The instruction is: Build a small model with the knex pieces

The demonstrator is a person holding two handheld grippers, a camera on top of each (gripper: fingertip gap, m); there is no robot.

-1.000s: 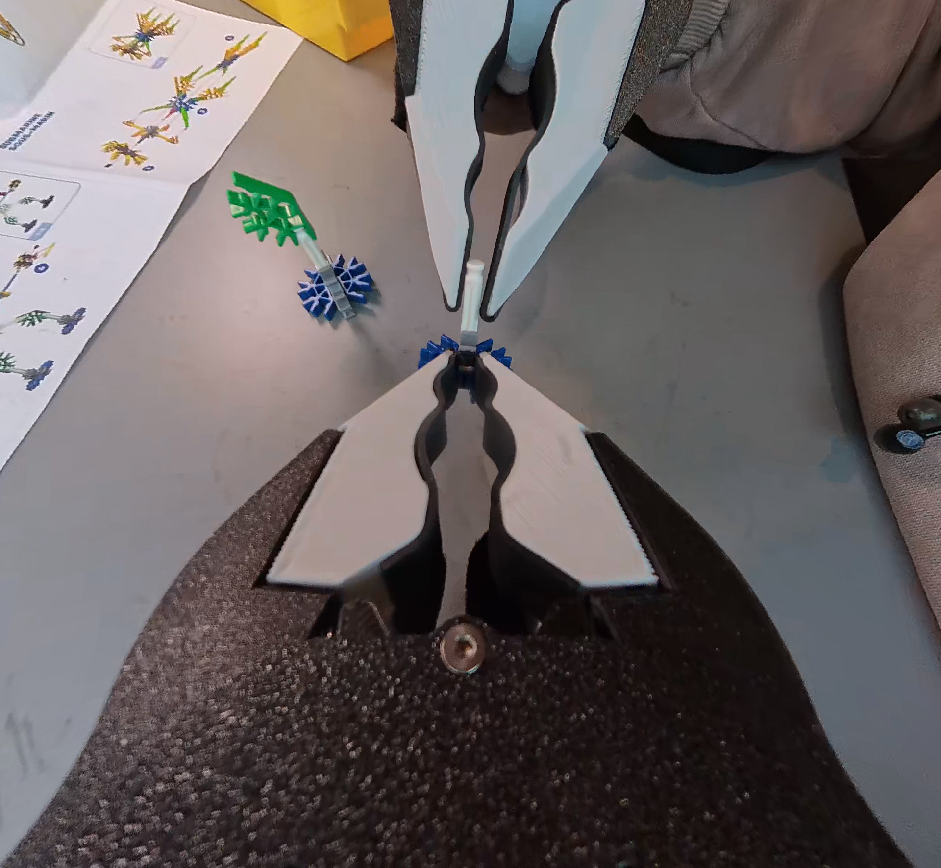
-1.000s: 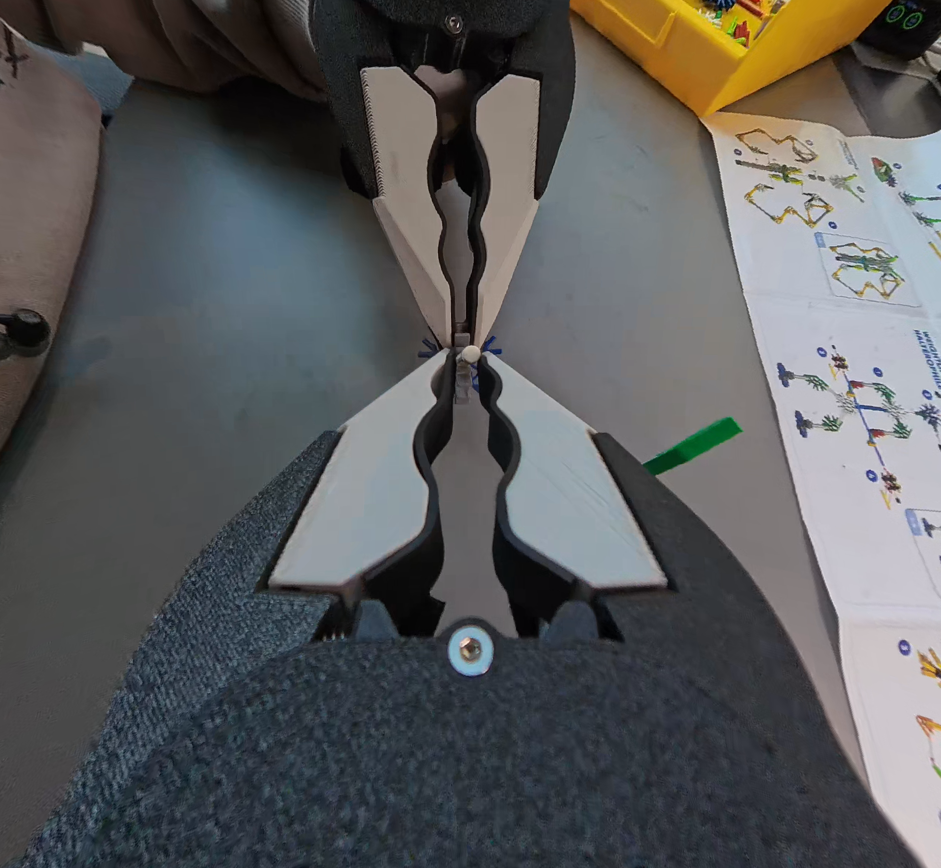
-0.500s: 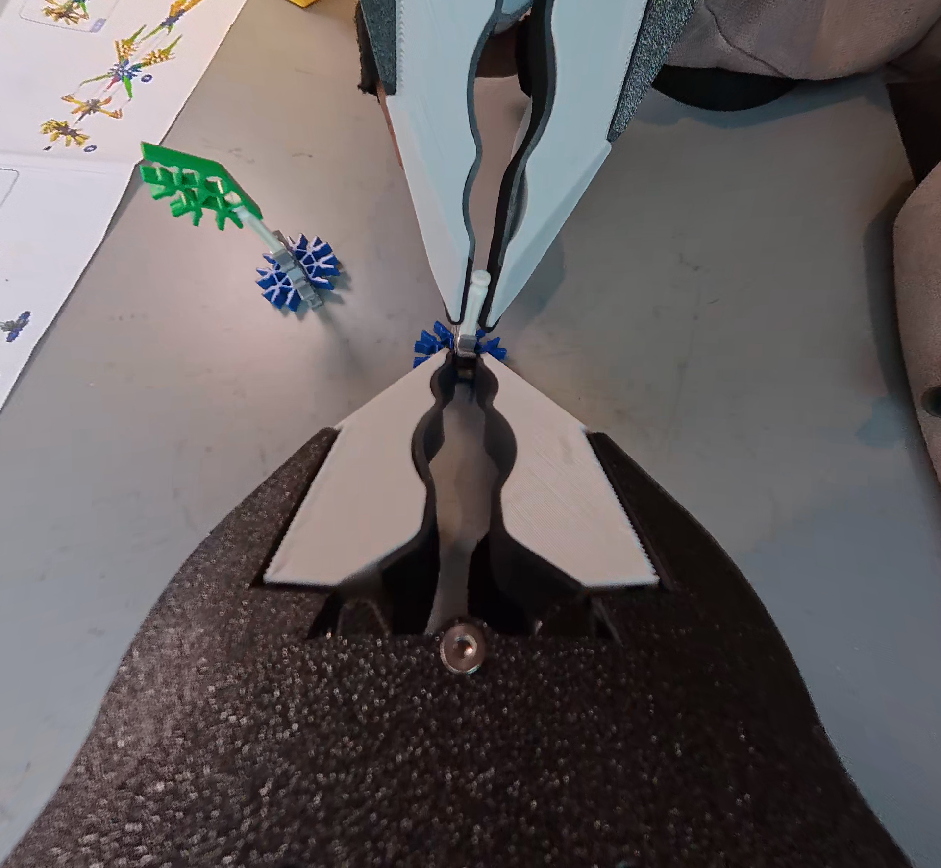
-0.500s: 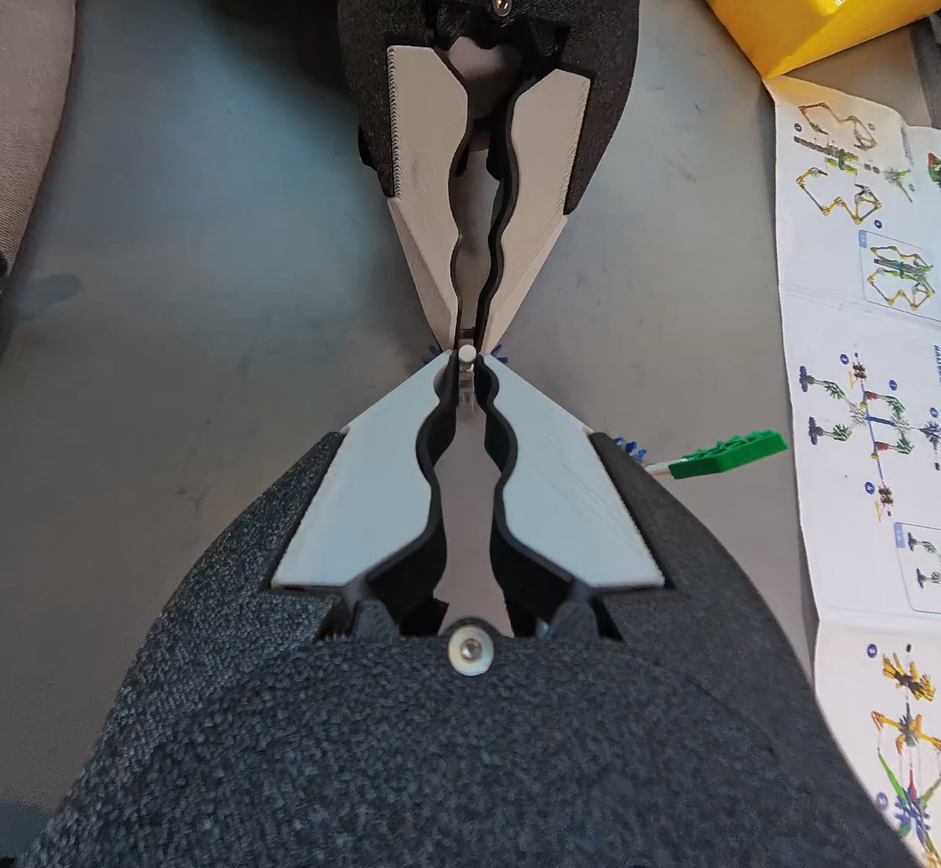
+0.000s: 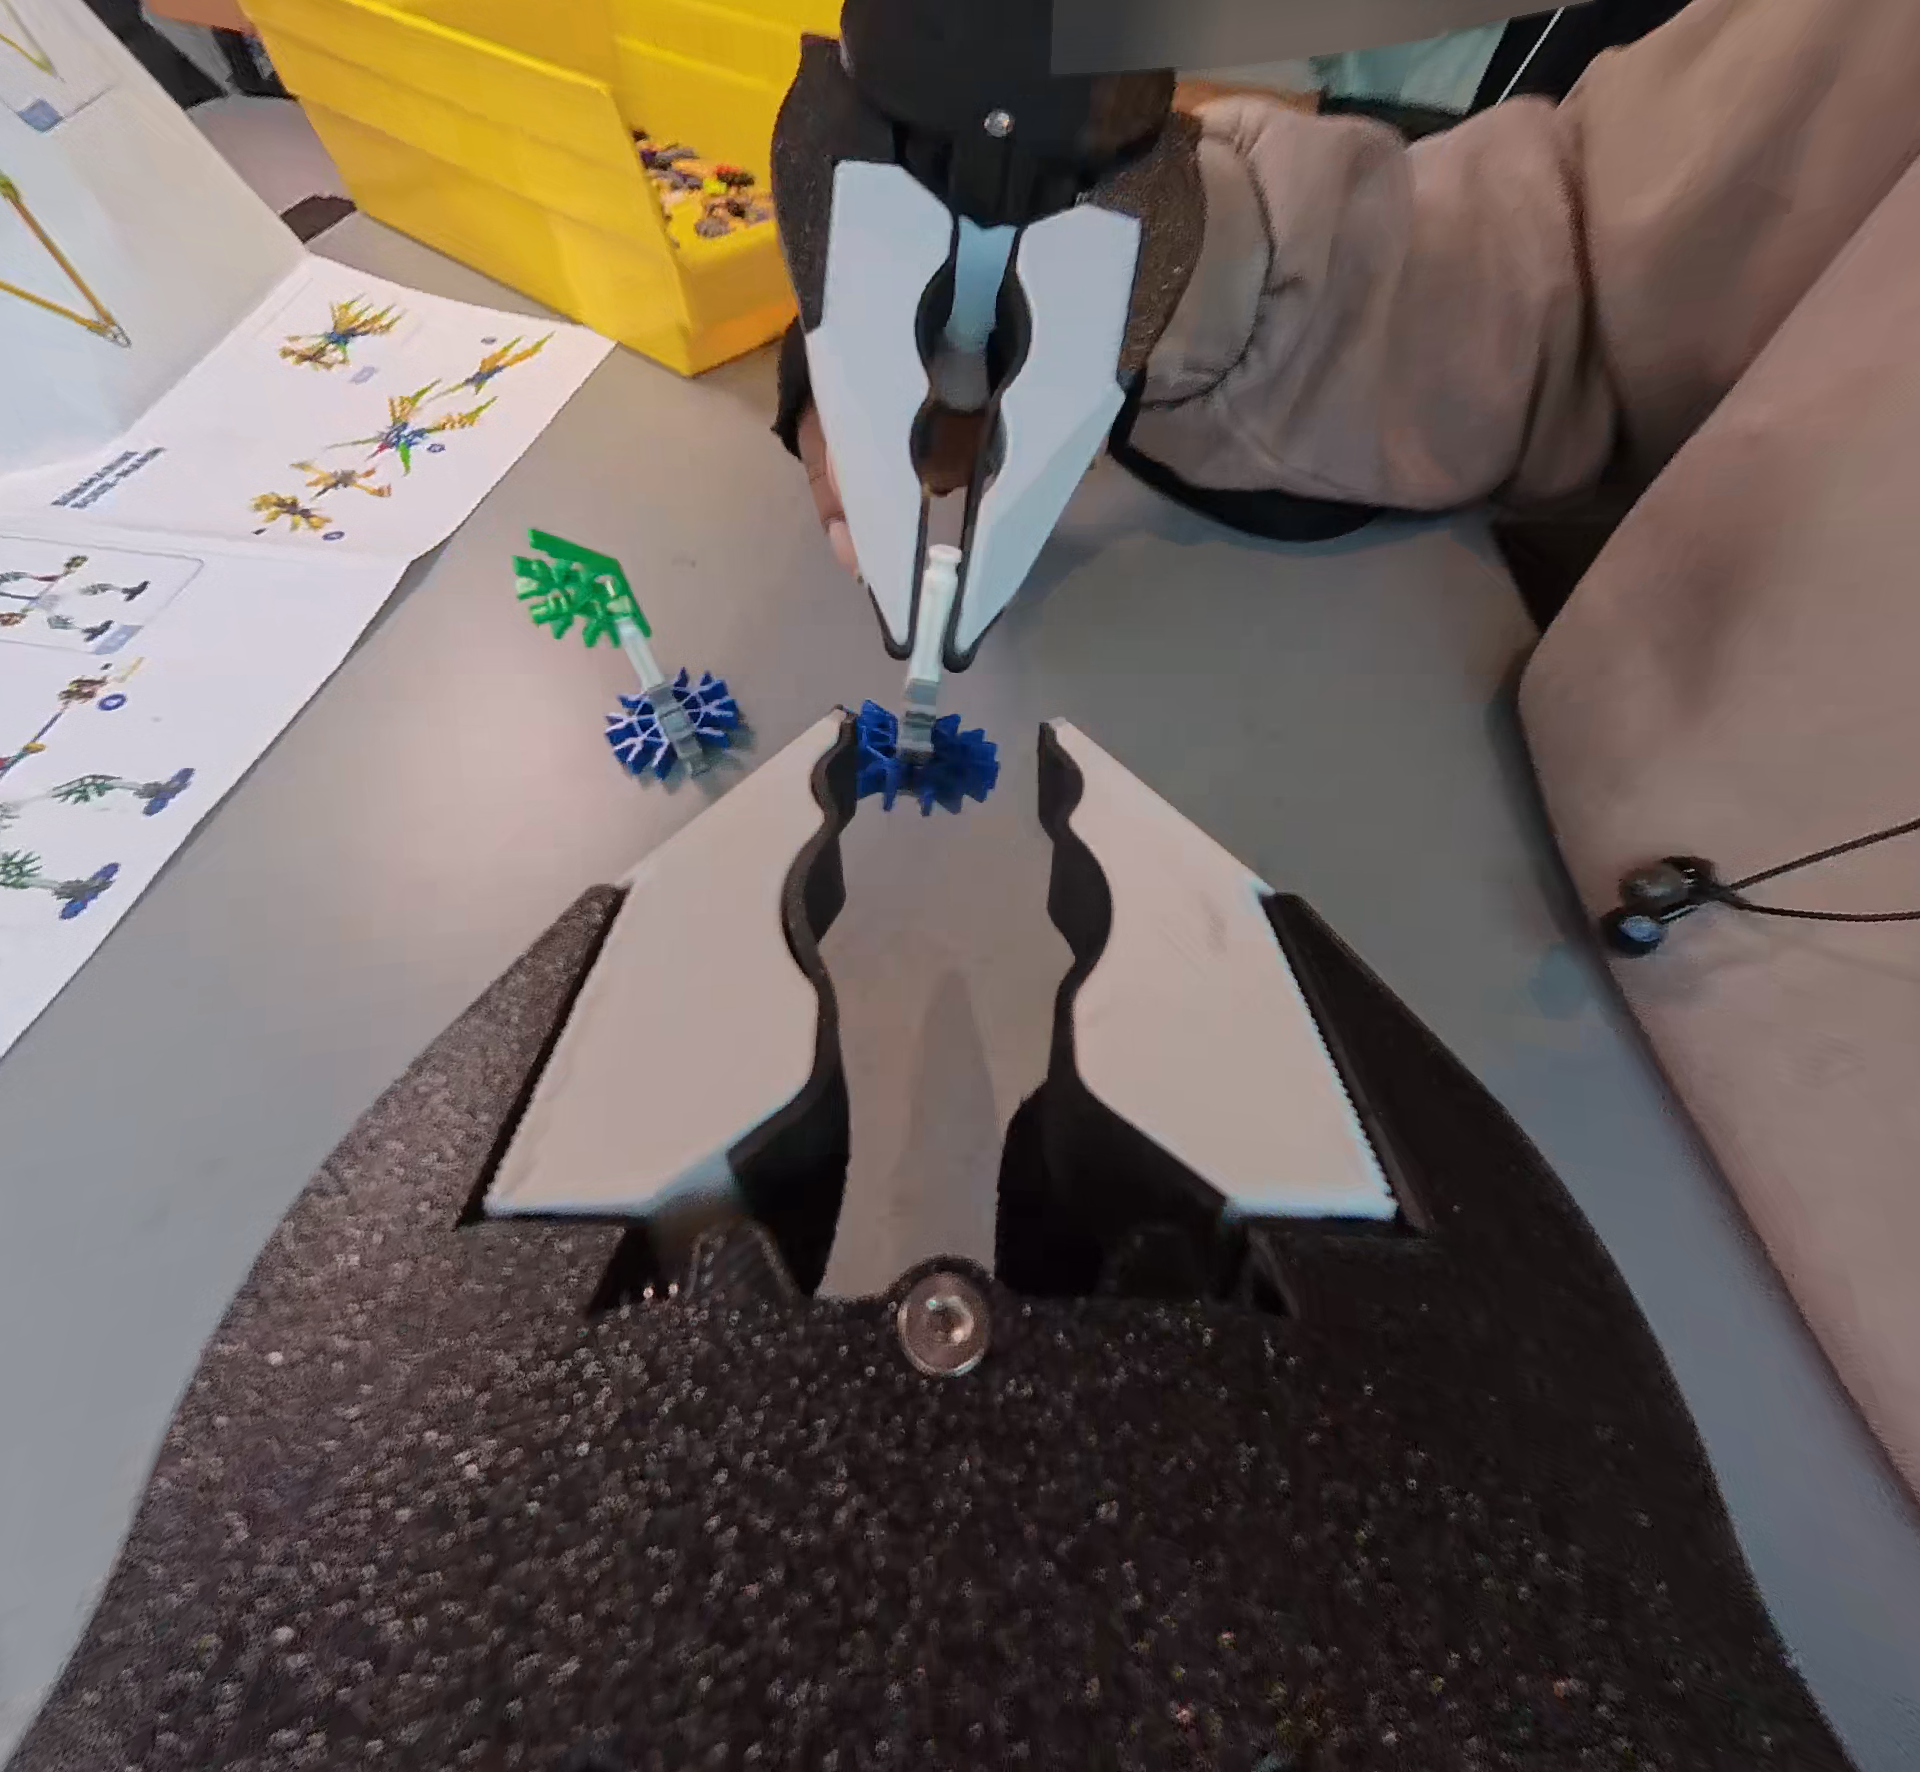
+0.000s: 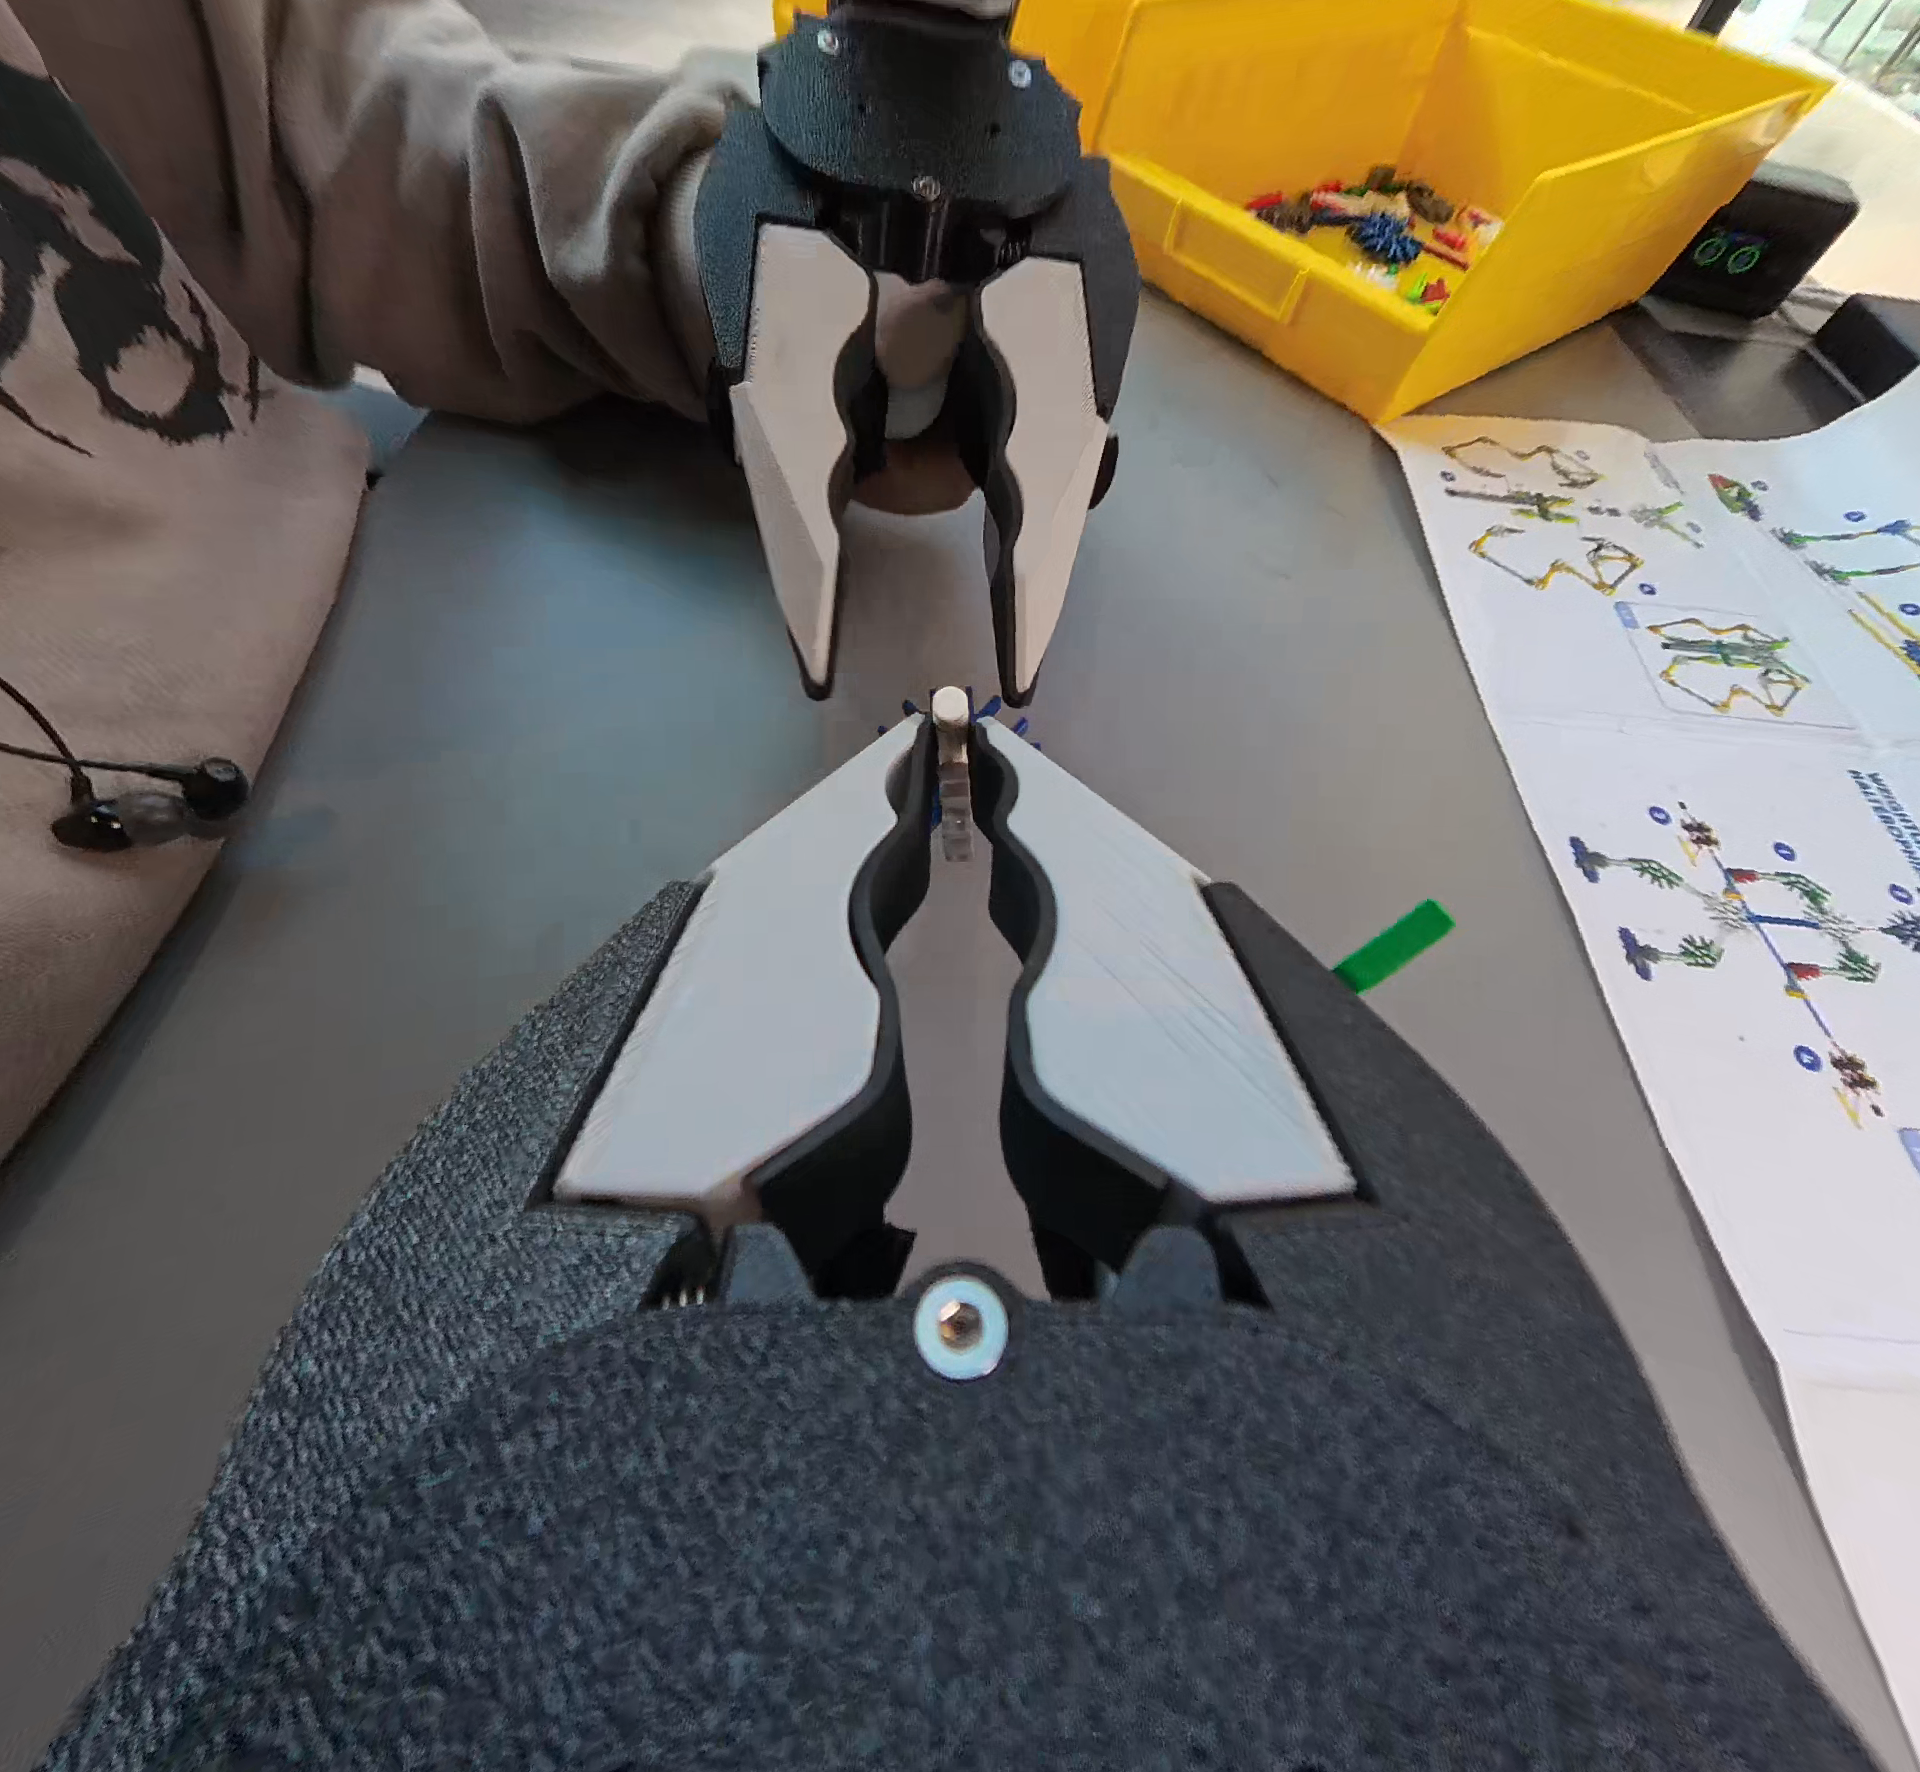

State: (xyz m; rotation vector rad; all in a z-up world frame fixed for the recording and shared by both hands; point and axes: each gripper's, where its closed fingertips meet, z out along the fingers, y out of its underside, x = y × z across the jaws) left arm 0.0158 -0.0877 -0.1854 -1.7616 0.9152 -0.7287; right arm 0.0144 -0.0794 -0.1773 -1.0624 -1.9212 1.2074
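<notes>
The left gripper has its jaws spread wide, and the blue spiky connector sits on the grey table in the gap just past its fingertips, close against the left-hand finger; whether the finger touches it cannot be told. The right gripper faces it from the far side, jaws pressed together on a short white rod that stands nearly upright, its grey lower end seated in the middle of the blue connector. In the right wrist view the same rod shows pinched between the right gripper's fingertips, with blue spikes peeking out on either side, and the left gripper hangs opposite with its fingers apart, one to each side of the rod's tip. To the left of the connector, lying on the table, is a second small assembly: a green fan-shaped piece joined by a pale rod to another blue spiky connector. A white instruction sheet with coloured diagrams lies near that assembly. Behind it stands a yellow bin holding a heap of small coloured parts. A beige sleeve reaches in behind the right gripper.
</notes>
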